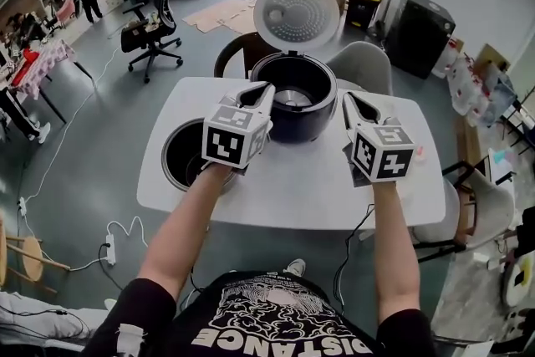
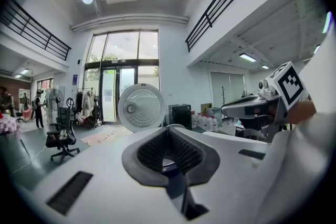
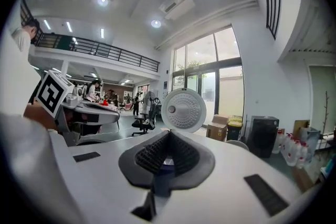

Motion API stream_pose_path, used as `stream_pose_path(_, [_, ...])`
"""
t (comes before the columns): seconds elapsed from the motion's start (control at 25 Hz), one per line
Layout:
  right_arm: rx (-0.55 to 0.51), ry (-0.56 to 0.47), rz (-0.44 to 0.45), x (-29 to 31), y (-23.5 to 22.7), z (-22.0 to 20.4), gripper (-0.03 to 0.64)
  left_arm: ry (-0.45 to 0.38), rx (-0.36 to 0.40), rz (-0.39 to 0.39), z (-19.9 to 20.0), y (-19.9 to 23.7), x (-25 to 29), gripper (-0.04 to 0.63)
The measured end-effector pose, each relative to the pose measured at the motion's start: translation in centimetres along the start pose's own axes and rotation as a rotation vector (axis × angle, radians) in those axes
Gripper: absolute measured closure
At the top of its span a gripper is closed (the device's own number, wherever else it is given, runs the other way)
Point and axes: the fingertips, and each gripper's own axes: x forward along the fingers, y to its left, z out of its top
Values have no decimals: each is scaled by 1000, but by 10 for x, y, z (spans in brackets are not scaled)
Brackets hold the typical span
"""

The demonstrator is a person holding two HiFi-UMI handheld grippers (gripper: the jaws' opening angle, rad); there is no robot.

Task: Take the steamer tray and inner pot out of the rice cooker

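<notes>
The black rice cooker (image 1: 292,109) stands at the middle back of the white table (image 1: 318,196), its round lid (image 1: 297,11) tipped up; a silvery bottom shows inside. A round dark pot (image 1: 180,155), apparently the inner pot, sits on the table to the cooker's left, partly hidden by my left gripper's marker cube. I cannot make out a steamer tray. My left gripper (image 1: 269,86) hovers at the cooker's left rim and my right gripper (image 1: 345,96) at its right rim. Both are shut with nothing between the jaws, as the left gripper (image 2: 167,128) and right gripper (image 3: 168,134) show in their own views, where the lid (image 2: 140,107) (image 3: 184,109) stands ahead.
Two chairs (image 1: 364,63) stand behind the table and a black office chair (image 1: 150,21) farther back left. A chair (image 1: 476,205) is at the table's right. Cables and a power strip (image 1: 109,251) lie on the floor to the left.
</notes>
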Motion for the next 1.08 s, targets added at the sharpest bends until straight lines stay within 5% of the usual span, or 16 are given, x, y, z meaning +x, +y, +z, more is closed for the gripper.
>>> stream_pose_path(1.08, [-53, -10, -26, -13, -17, -10, 603, 24, 6, 47, -13, 4, 5, 581])
